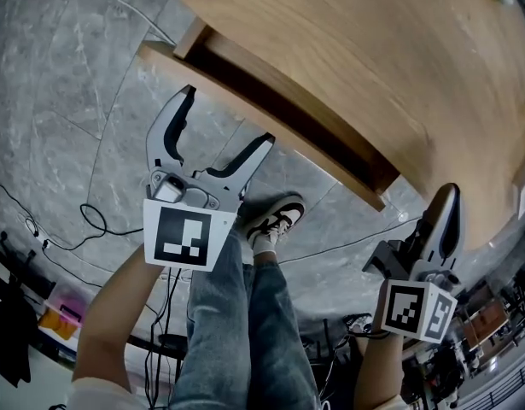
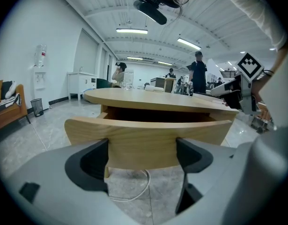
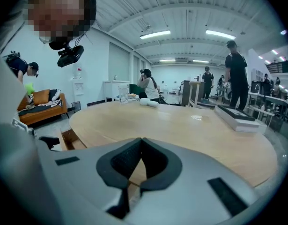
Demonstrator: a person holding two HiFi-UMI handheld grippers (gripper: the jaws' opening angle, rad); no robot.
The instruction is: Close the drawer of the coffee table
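The wooden coffee table (image 1: pixel 399 67) fills the upper right of the head view. Its drawer (image 1: pixel 271 109) stands pulled out, with a curved front panel. My left gripper (image 1: pixel 228 116) is open and points at that panel from just in front of it. In the left gripper view the drawer front (image 2: pixel 144 135) spans the gap between the wide-apart jaws of the left gripper (image 2: pixel 141 161); I cannot tell whether they touch it. My right gripper (image 1: pixel 446 207) is shut and empty near the table's edge, to the right of the drawer. The right gripper (image 3: pixel 140 161) looks across the tabletop (image 3: pixel 181 125).
The person's jeans-clad leg and shoe (image 1: pixel 275 220) stand on the grey marble floor between the grippers. Cables (image 1: pixel 91 220) trail on the floor at the left. A flat box (image 3: pixel 237 118) and small white items (image 3: pixel 148 102) lie on the tabletop. People stand beyond the table.
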